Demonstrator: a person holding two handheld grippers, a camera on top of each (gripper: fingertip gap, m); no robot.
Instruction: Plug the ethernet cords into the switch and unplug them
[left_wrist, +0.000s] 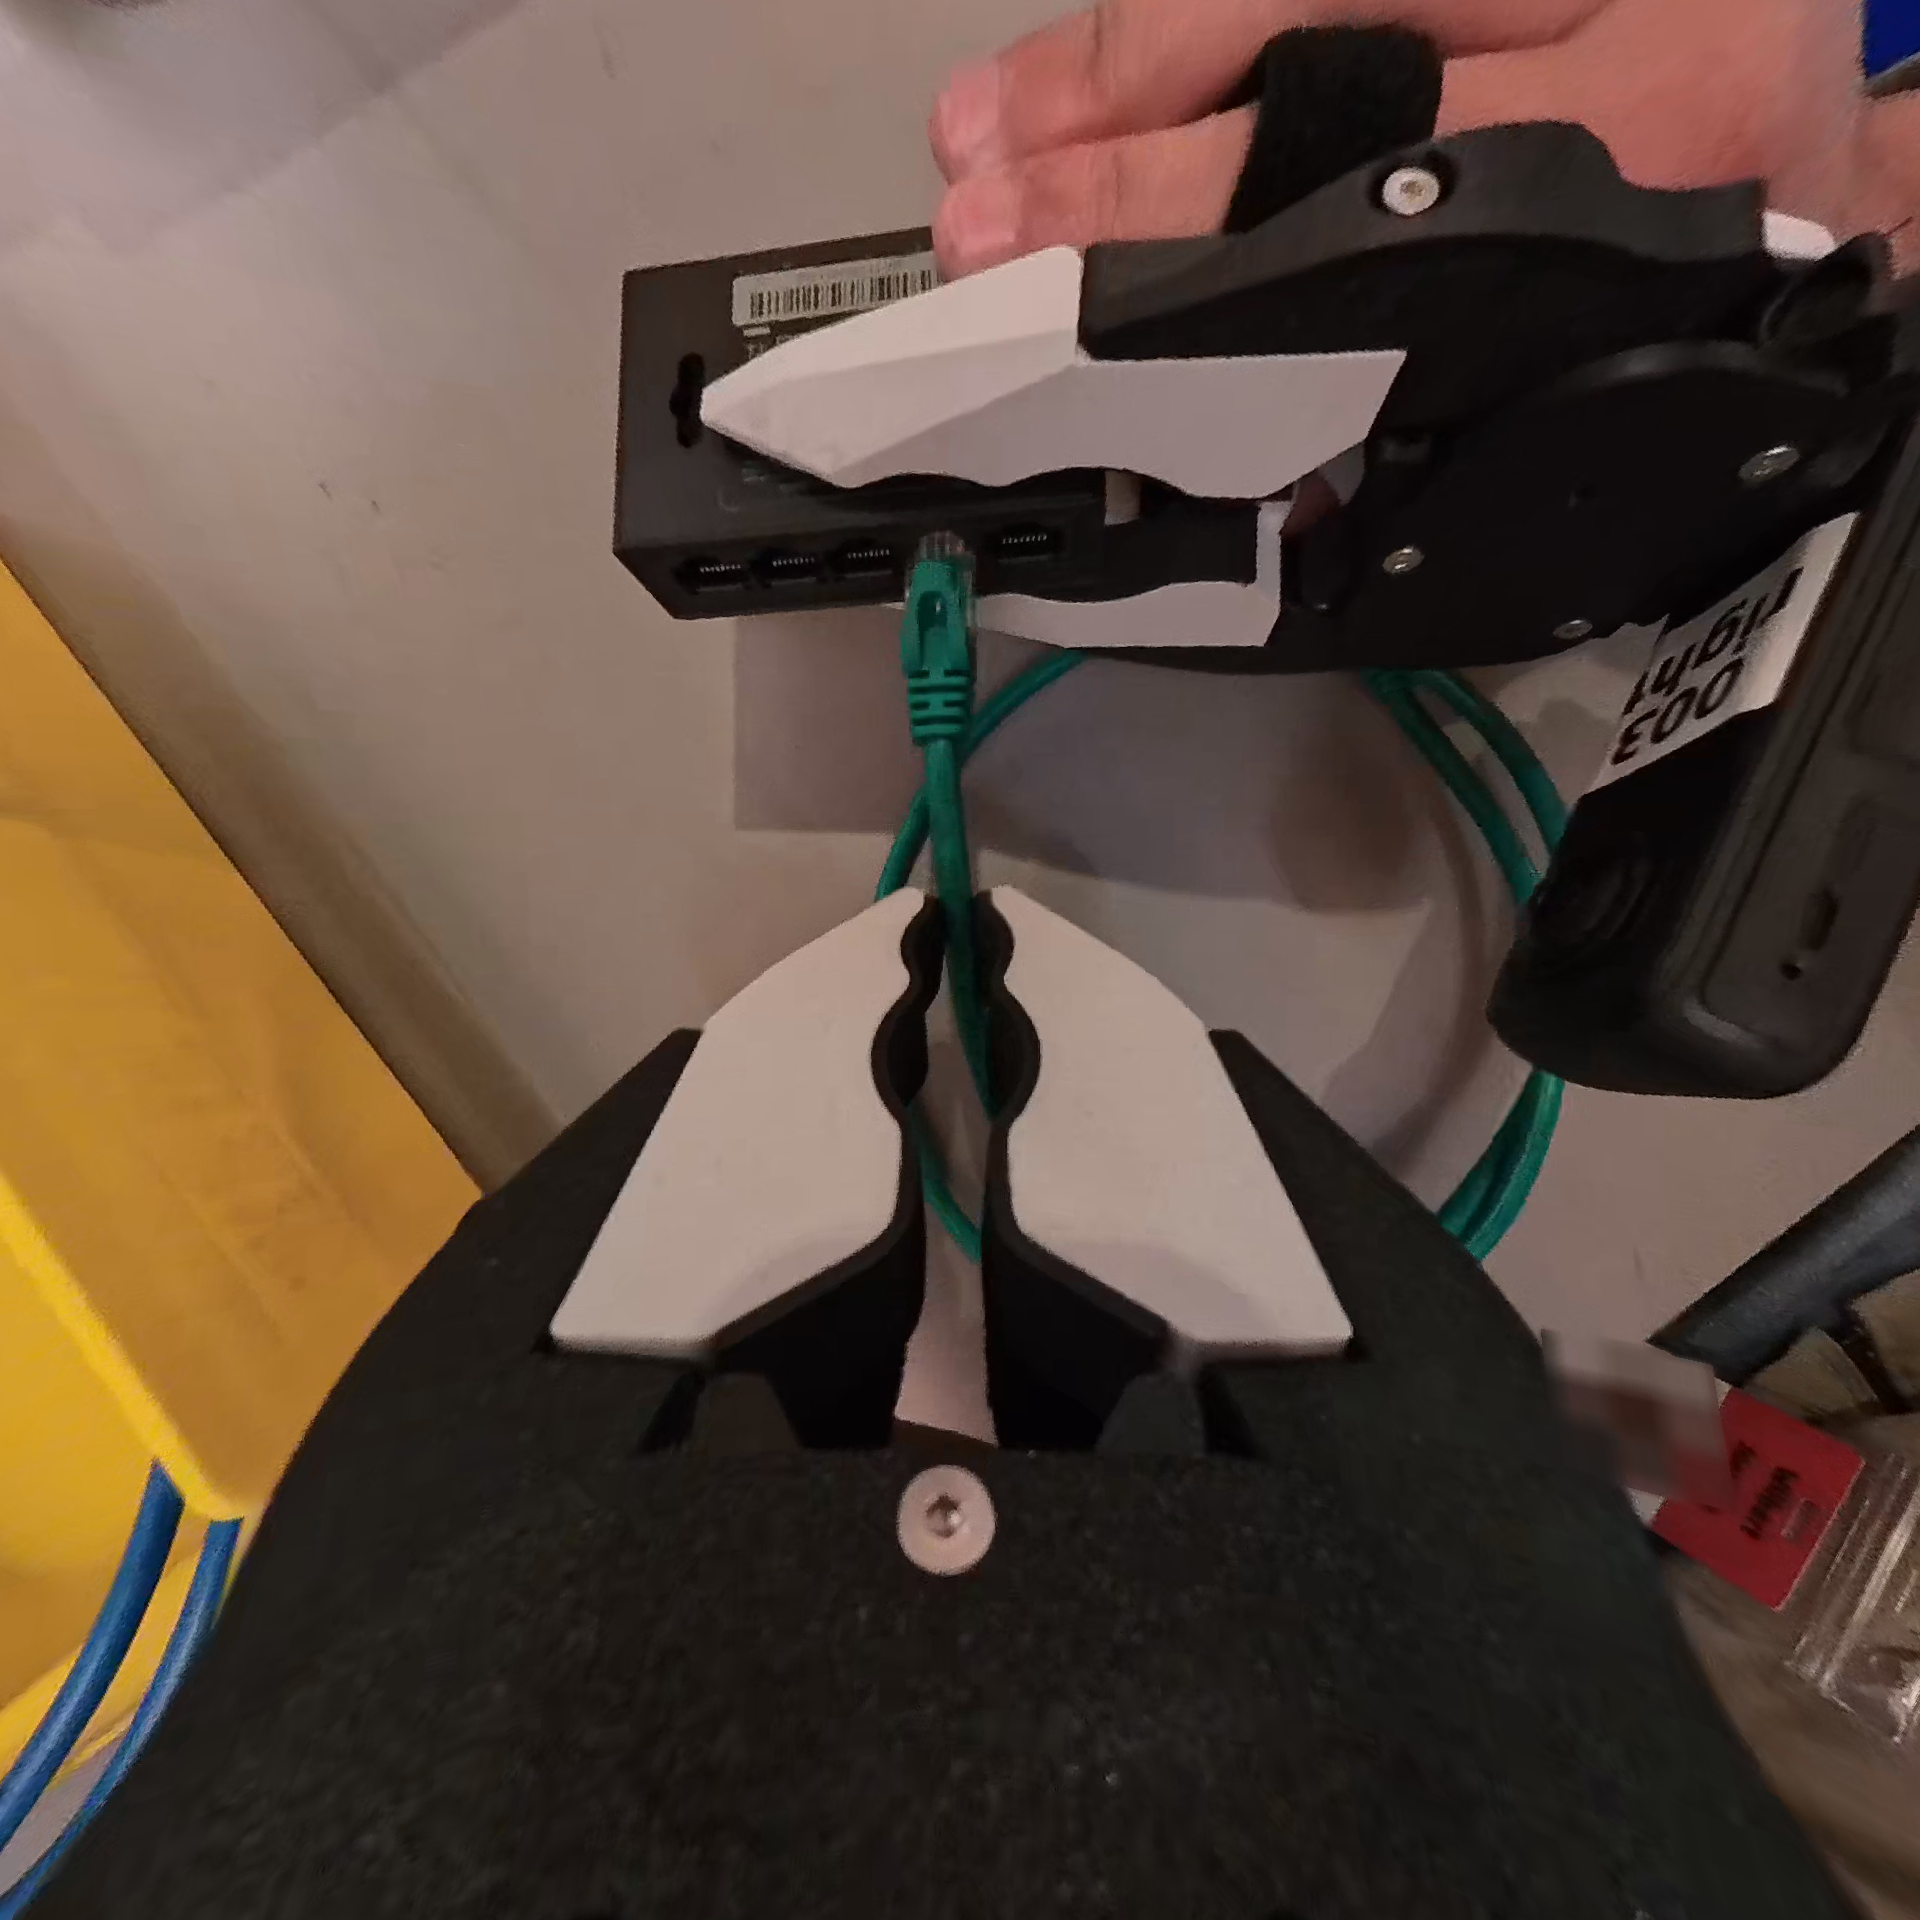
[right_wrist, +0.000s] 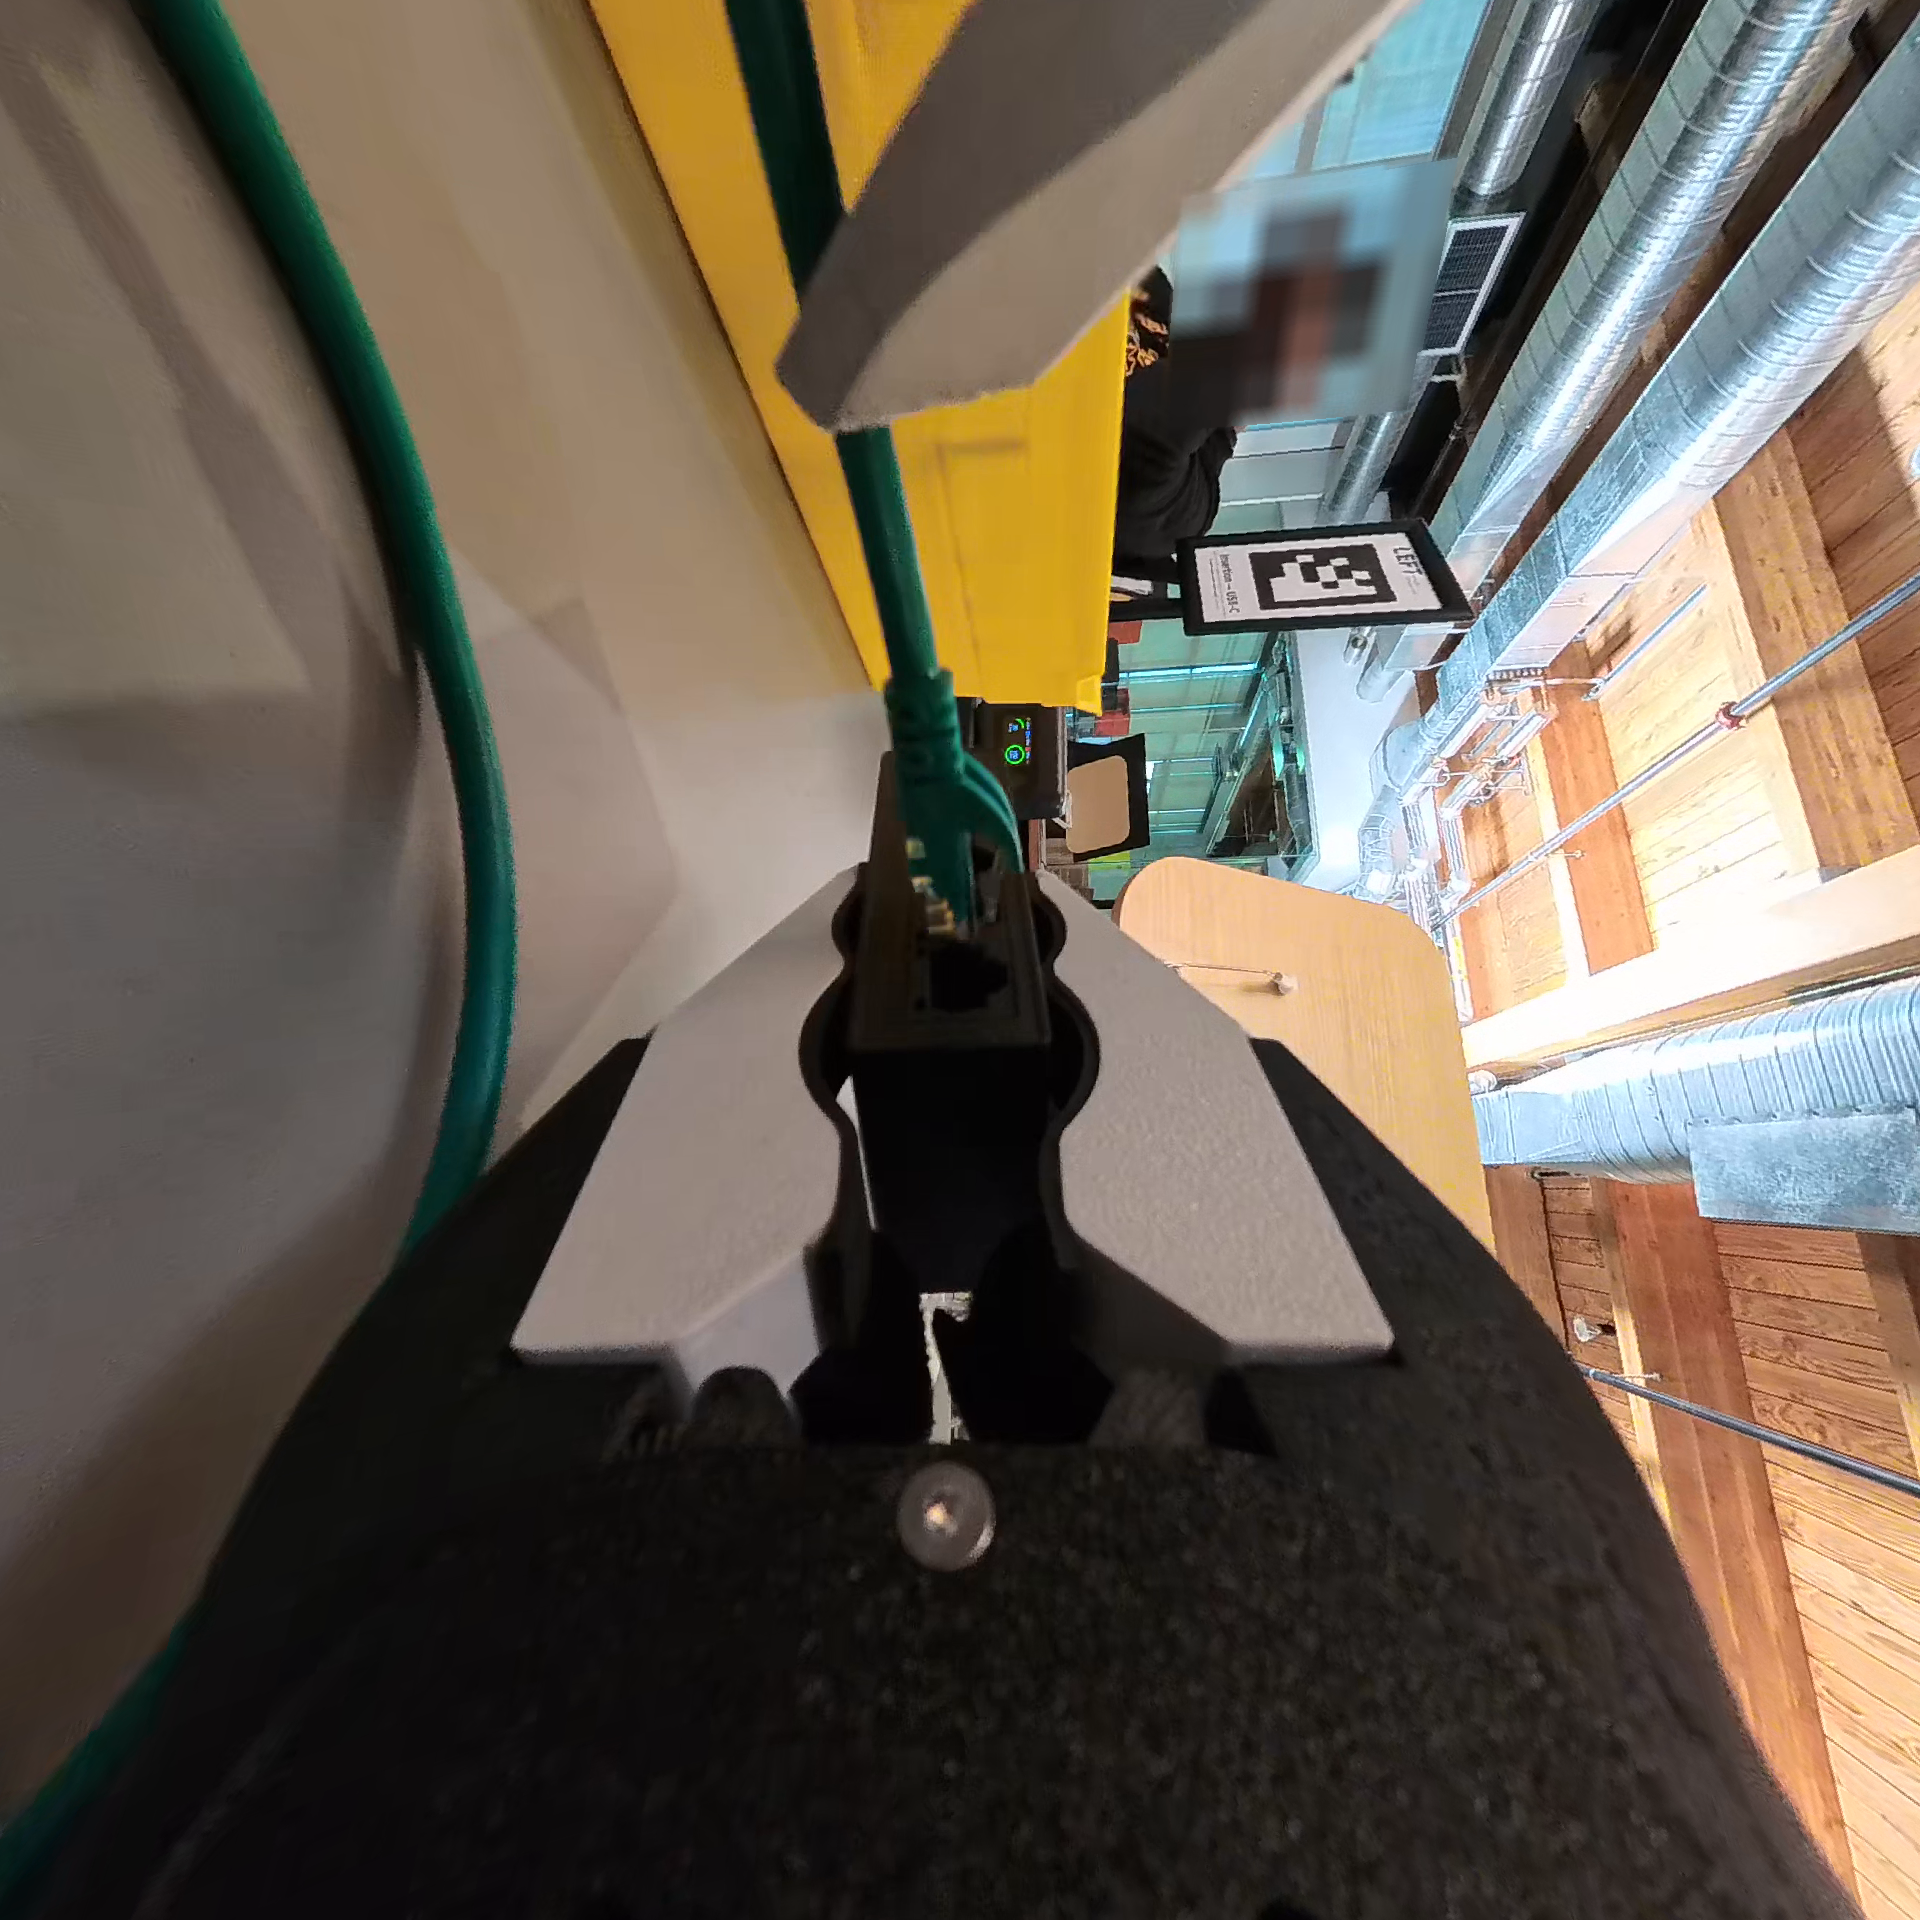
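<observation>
The left gripper (left_wrist: 956, 914) has its jaws clenched on the green cord (left_wrist: 954, 831) at frame centre, its plug (left_wrist: 940, 613) at the switch (left_wrist: 831, 499) port, seating unclear. The right gripper (right_wrist: 951, 904) clamps the switch, hiding its right end.

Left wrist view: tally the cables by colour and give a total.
Green cable: 1, plugged into the black switch and pinched by the left gripper.
Blue cable: 2 strands at the lower left; whether they are one cable is hidden.
Total: 3 strands.
</observation>
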